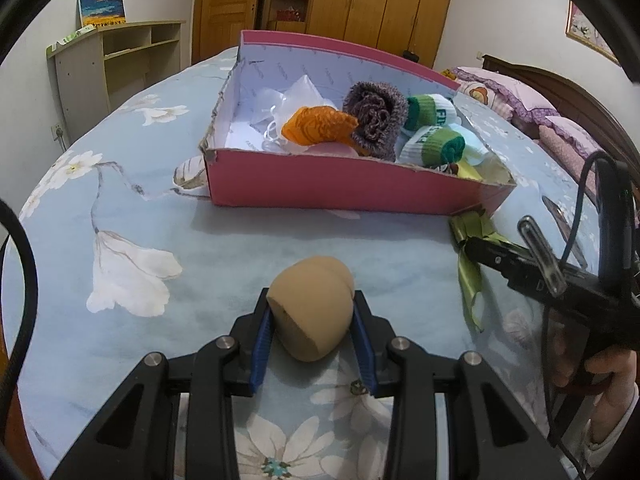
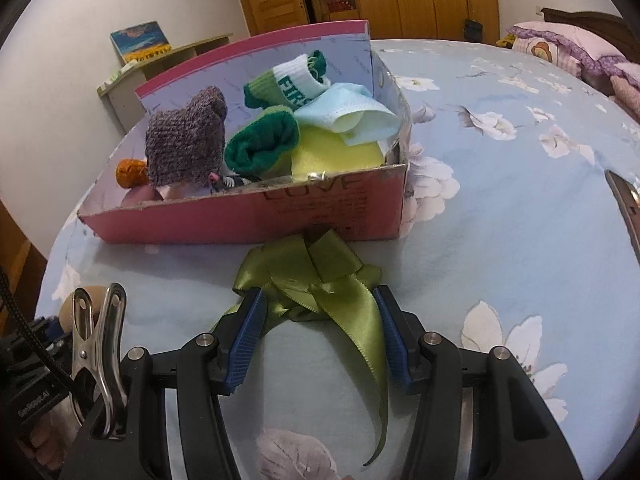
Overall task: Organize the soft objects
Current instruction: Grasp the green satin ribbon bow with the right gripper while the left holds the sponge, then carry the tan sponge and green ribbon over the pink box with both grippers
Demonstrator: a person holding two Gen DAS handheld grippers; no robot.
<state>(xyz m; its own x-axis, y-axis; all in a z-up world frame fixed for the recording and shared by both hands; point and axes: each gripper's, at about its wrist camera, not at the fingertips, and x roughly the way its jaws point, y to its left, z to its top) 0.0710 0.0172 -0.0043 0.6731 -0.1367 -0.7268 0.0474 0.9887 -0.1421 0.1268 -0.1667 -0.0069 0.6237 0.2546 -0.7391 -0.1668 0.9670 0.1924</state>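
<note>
Left gripper [image 1: 314, 322] clamps tan sponge [image 1: 310, 306]. Right gripper [image 2: 318, 326] gapes around green ribbon bow [image 2: 316, 280]; close on the knot, not the tails.

I see soft, even indoor light in both views, neither dim nor harsh. The pink box [image 1: 320, 184] throws a pale, diffuse shadow onto the bedspread [image 1: 120, 160] in front of it. The fisheye bends the room strongly, and black vignetting fills my corners. The centre is fairly sharp; the edges smear. A steel clip [image 2: 100, 344] shows small glints.
</note>
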